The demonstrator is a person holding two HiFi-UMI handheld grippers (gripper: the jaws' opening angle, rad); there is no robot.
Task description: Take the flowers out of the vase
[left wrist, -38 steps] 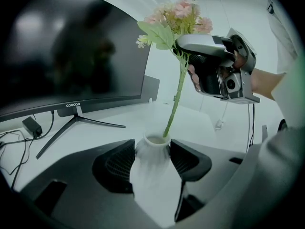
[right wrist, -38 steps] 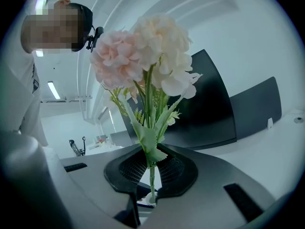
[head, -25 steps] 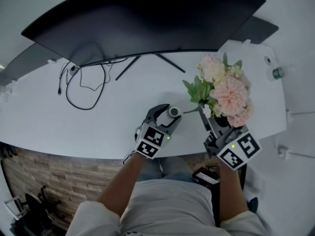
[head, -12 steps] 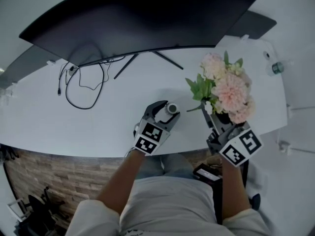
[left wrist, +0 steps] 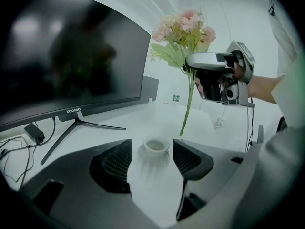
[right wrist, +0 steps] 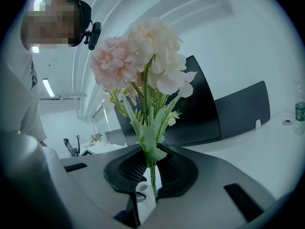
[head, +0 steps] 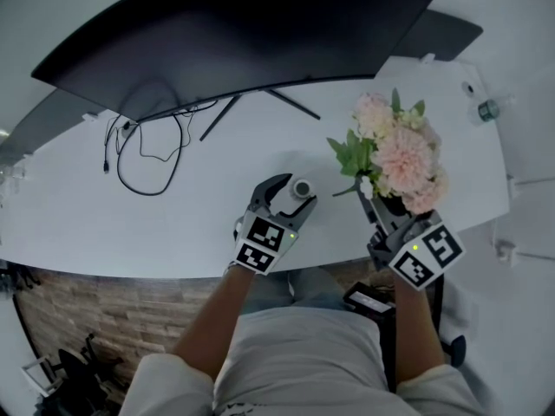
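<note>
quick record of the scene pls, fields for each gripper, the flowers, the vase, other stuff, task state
left gripper: jaws opening, vase between them, pads not pressing on it
right gripper: shut on the stems of the flowers
flowers: out of the vase, held in the air, to its right in the head view
vase: upright on the table, mouth empty
other: monitor, cable on the table
task state: flowers already out
</note>
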